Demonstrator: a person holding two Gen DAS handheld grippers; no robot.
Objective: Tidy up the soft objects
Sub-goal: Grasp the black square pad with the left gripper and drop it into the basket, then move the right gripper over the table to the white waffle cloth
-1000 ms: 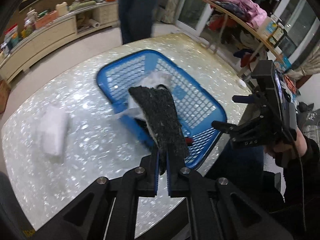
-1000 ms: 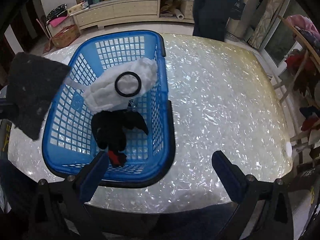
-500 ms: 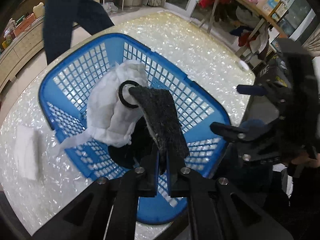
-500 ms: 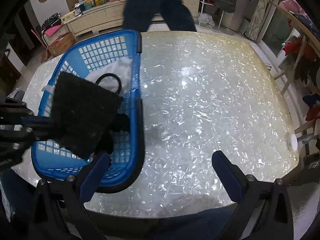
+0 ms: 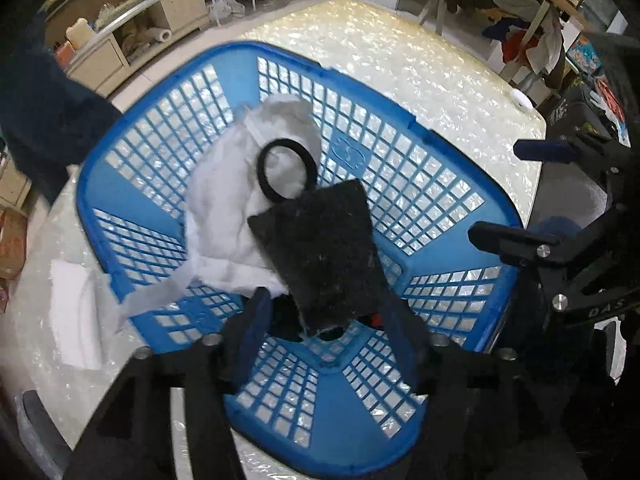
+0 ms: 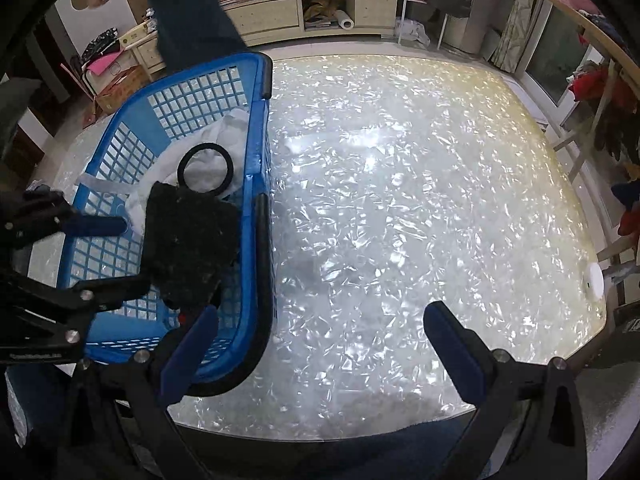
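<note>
A blue mesh basket [image 5: 400, 120] [image 6: 260, 128] holds a white cloth [image 5: 224, 208] [image 6: 224, 128] with a black ring [image 5: 285, 143] [image 6: 205, 146] on it. A dark item lies underneath. A dark scouring pad [image 5: 320, 252] [image 6: 188, 240] lies tilted over them, between the fingers of my left gripper [image 5: 328, 316] [image 6: 106, 256]. Those jaws are opening and no longer pinch it. My right gripper [image 6: 320, 348] [image 5: 524, 196] is open beside the basket's right rim, over the table, holding nothing.
A folded white cloth [image 5: 74, 320] lies on the pearly table [image 6: 400, 200] left of the basket. A small white disc [image 6: 594, 282] sits near the table's right edge. A person [image 6: 188, 12] stands beyond the basket. Cabinets and clothes racks line the room.
My left gripper carried the dark pad over the basket, came down, and its jaws parted from shut. The pad now rests in the basket. The person behind walked left.
</note>
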